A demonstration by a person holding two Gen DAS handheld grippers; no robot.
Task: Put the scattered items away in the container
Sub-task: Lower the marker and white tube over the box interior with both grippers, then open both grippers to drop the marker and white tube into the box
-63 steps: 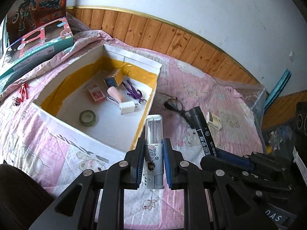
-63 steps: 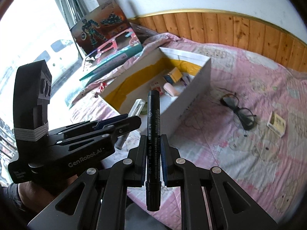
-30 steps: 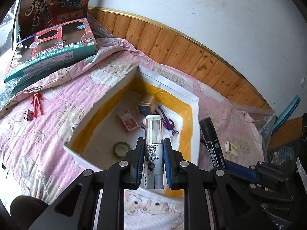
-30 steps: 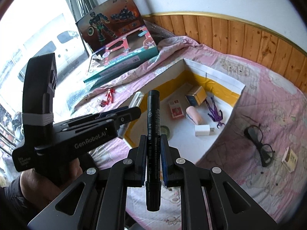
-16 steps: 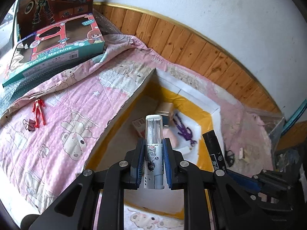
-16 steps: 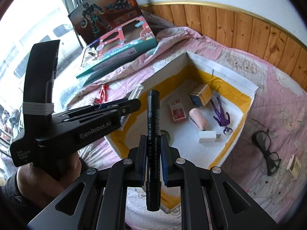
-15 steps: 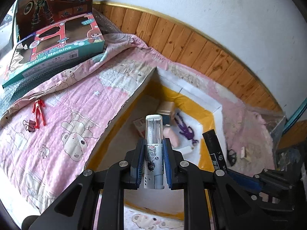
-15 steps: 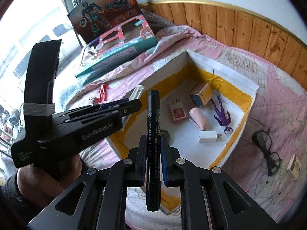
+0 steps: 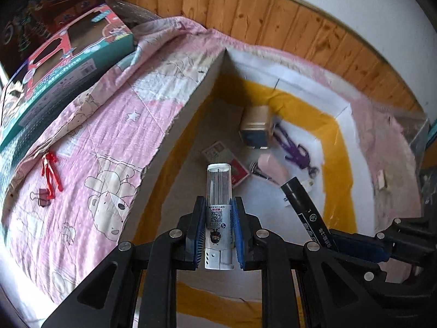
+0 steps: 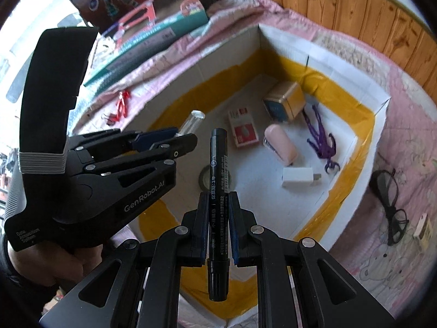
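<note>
A pink cartoon-print quilt (image 10: 387, 125) covers the bed, cut off at every edge. On it sits one open white cardboard box with yellow tape inside (image 10: 352, 147), its near wall hidden behind the claws. Two toy boxes (image 9: 68, 63) lean at the far left, partly out of frame. The left claw (image 9: 218, 228) is clamped on a clear plastic tube with a white labelled base (image 9: 219, 191), held above the box's near left part. The right claw (image 10: 217, 220) grips a black marker pen (image 10: 217, 180) upright over the box. Inside lie six things: a gold-and-blue carton (image 10: 284, 104), a red-and-white card pack (image 10: 243, 131), a pink stapler (image 10: 280, 143), a white charger plug (image 10: 297, 177), a purple figure (image 10: 322, 139), and a tape roll (image 10: 203, 177), mostly hidden behind the marker. Right of the box lie black-framed glasses (image 10: 393, 205) and a small blurred box (image 10: 423, 229); left, a red figure (image 9: 50, 173) and one binder clip (image 9: 43, 199).
</note>
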